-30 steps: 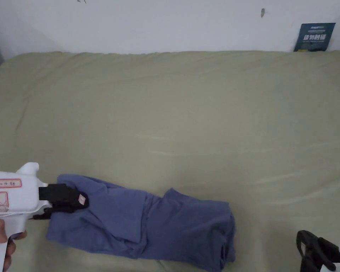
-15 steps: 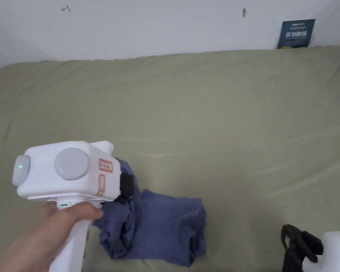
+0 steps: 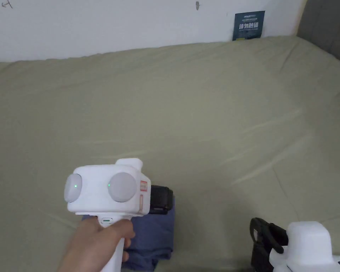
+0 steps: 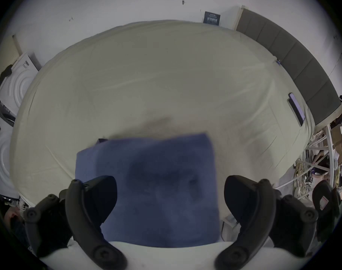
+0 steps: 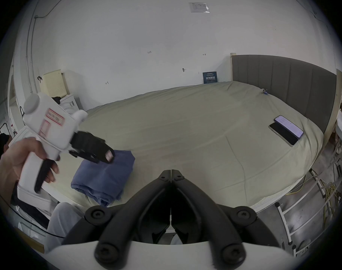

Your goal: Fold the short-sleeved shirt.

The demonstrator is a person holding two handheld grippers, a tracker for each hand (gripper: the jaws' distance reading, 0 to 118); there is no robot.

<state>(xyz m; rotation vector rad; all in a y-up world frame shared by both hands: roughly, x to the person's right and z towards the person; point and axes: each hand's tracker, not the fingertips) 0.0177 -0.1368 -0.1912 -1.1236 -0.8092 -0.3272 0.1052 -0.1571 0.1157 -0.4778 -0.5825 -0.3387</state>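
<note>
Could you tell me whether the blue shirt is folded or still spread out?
Folded: the blue shirt lies on the bed as a compact rectangle with stacked layers along its near edge.

Folded blue shirt (image 4: 156, 186) lying flat on the green sheet (image 4: 146, 79), near its front edge. Left gripper (image 4: 170, 198) above it, jaws spread wide, one at either side of the cloth, neither visibly pressing it. Shirt's far edge blurred. Two phones (image 4: 296, 110) side by side at the sheet's right edge. Grey headboard (image 4: 294, 60) beyond them. White wall (image 4: 127, 1) behind.
</note>
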